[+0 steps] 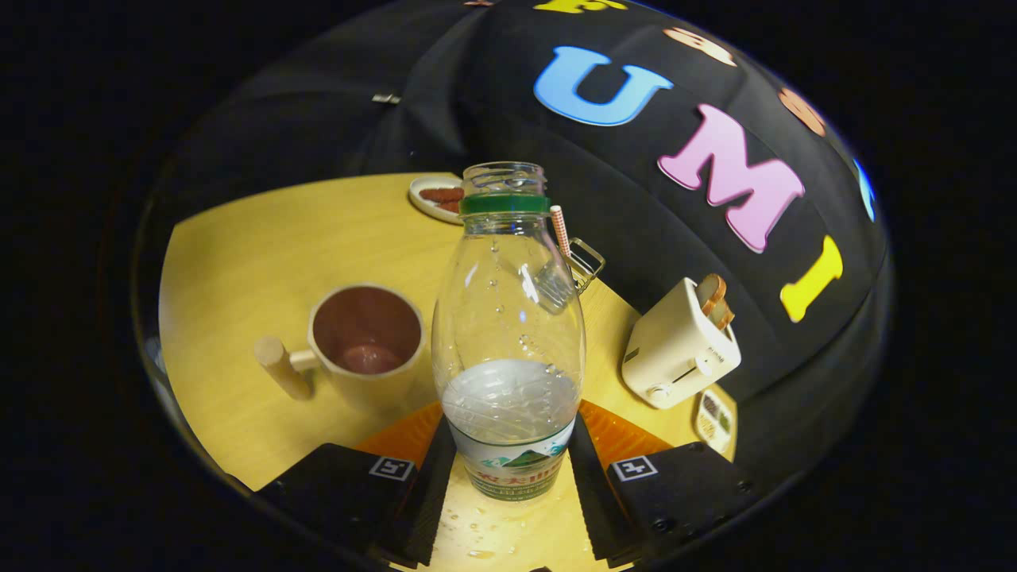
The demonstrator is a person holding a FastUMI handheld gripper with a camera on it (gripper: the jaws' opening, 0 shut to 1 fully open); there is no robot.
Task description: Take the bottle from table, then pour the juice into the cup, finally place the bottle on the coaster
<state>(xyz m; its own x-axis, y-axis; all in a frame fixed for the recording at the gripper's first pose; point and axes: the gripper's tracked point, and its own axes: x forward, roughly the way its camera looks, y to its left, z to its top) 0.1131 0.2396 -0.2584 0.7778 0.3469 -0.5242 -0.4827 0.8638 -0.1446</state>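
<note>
**Bottle held upright between the fingers, coaster underneath, cup to the left**

The gripper (508, 477) has its two fingers closed against the lower part of the bottle (508, 334), one on each side at the label. The bottle stands upright, its cap off and a green ring around the open neck; it is clear plastic with a little pale liquid low down and droplets on the inner wall. An orange coaster (628, 435) shows on both sides of the fingers behind the bottle's base; whether the base rests on it or hangs above it cannot be told. A few drops lie on the table (238, 262) near the fingers.

Just left of the bottle sits the cup (367, 338), its dark inside holding a little liquid, its wooden handle pointing left. Right of the bottle, farther off, stands a white toaster (679, 345) with bread in its slot. Beyond the bottle are a small wire basket (584, 262) with a striped straw, and a plate (435, 199) with reddish food at the far side.
</note>
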